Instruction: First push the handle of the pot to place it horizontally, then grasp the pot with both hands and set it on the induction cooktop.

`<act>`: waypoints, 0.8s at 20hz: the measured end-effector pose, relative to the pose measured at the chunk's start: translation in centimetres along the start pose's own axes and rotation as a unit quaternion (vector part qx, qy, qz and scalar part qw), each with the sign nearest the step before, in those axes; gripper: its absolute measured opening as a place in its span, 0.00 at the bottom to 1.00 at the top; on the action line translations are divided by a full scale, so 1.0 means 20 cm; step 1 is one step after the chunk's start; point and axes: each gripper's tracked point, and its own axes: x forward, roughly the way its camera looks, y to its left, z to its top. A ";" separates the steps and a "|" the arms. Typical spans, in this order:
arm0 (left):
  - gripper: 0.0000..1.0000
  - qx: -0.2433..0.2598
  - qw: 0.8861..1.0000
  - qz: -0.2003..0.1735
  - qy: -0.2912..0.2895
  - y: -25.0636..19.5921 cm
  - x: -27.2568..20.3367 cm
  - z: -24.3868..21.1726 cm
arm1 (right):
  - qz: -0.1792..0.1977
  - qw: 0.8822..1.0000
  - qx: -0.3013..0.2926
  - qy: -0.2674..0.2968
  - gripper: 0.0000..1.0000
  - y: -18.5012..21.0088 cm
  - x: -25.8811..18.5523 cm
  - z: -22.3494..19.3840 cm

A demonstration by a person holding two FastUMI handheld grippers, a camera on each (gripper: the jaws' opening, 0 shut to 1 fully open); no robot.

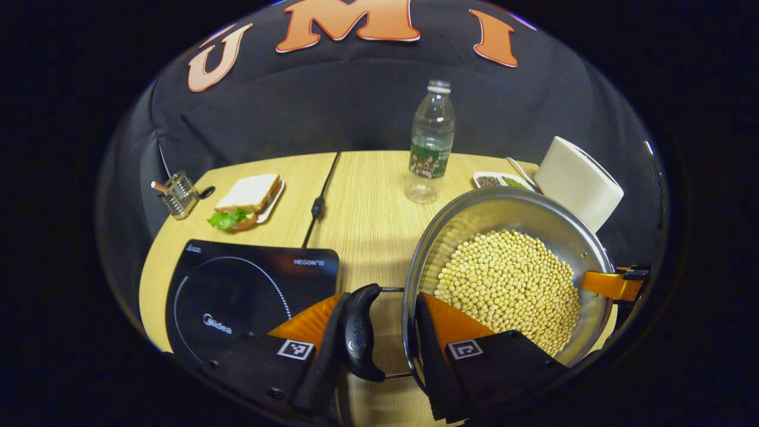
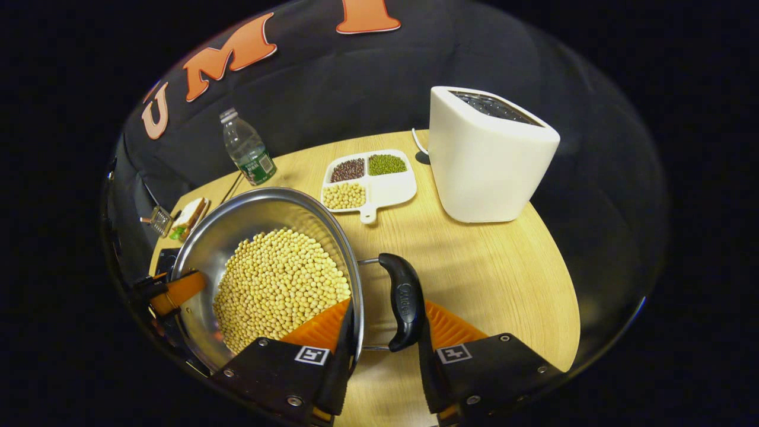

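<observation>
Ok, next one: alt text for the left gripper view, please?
The left gripper straddles the black side handle and rim of a shiny steel pot full of pale yellow soybeans. The pot is on a round wooden table, right of the black induction cooktop, with the other gripper at its far rim.

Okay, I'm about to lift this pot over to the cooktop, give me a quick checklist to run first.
1. Left tool straddles the near handle and the pot wall: ok.
2. Right tool straddles the far handle and the wall: ok.
3. Both grips firm: cannot tell.
4. Cooktop surface bare: ok.
5. Table between pot and cooktop free: ok.
6. Beans below the rim: ok.
</observation>
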 end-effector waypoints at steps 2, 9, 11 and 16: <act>0.67 0.003 1.000 0.005 -0.016 0.03 -0.07 0.07 | 0.008 1.000 -0.004 -0.019 0.52 0.03 -0.07 0.06; 0.66 -0.011 0.999 0.034 -0.039 0.16 -0.32 0.15 | 0.052 0.998 -0.019 -0.044 0.51 0.18 -0.29 0.15; 0.67 -0.021 0.998 0.042 -0.035 0.20 -0.39 0.14 | 0.066 0.996 -0.026 -0.051 0.51 0.22 -0.34 0.16; 0.66 -0.027 0.997 0.055 -0.042 0.33 -0.53 0.17 | 0.082 0.994 -0.035 -0.065 0.51 0.37 -0.46 0.18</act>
